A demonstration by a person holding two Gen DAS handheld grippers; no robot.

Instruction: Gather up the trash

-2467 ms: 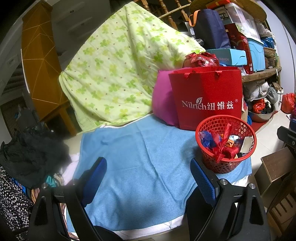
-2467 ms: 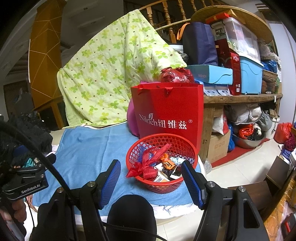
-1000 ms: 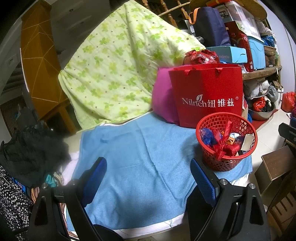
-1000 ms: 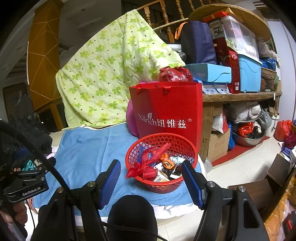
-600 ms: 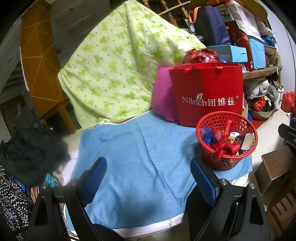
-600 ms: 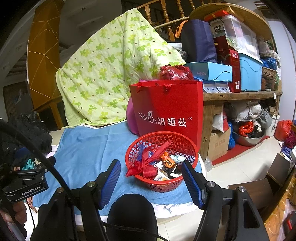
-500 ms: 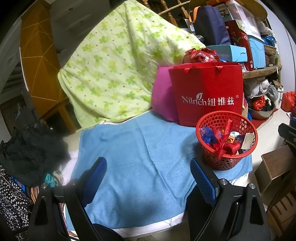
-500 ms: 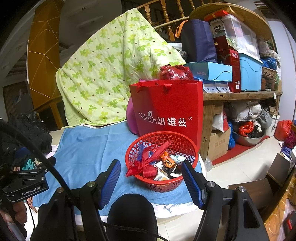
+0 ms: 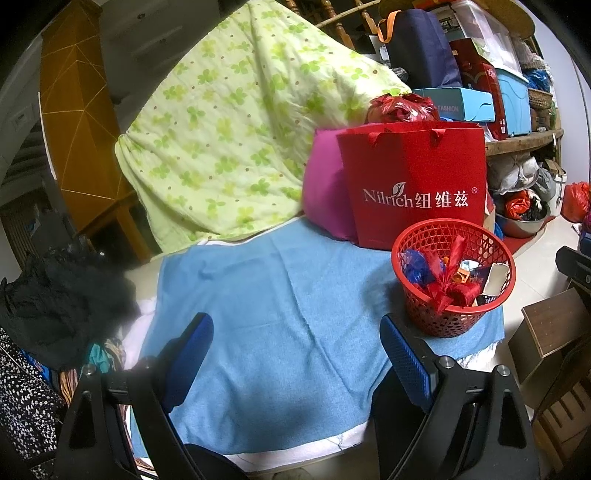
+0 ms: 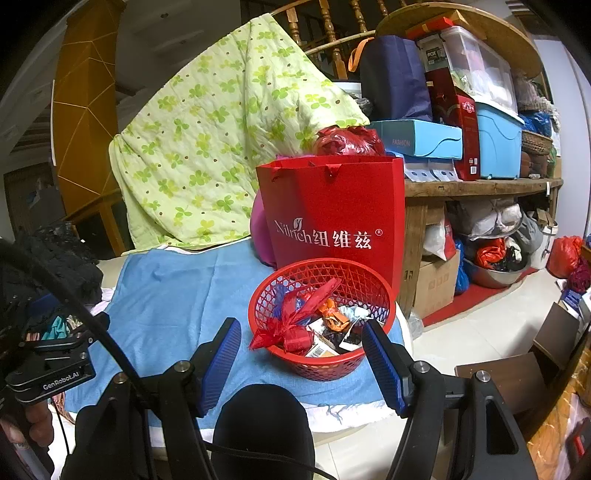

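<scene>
basket point(image 10: 321, 363): I see red plastic mesh
cloth point(image 9: 280, 302) on worktop: plain light blue
quilt point(image 9: 236, 122): pale green, I make out darker clover leaves and brown dots
paper bag point(image 10: 332, 218): red, white lettering
cushion point(image 9: 325, 192): magenta
jaws: blue ribbed pads, black frames

We note a pale tiled floor point(image 10: 476, 332) at right, with a red mat point(image 10: 476, 295) under a wooden shelf point(image 10: 480, 184) loaded with boxes. A wooden stair railing point(image 10: 325, 26) runs behind it. An orange-brown wooden cabinet point(image 9: 74, 122) stands at left. Lighting is dim.
</scene>
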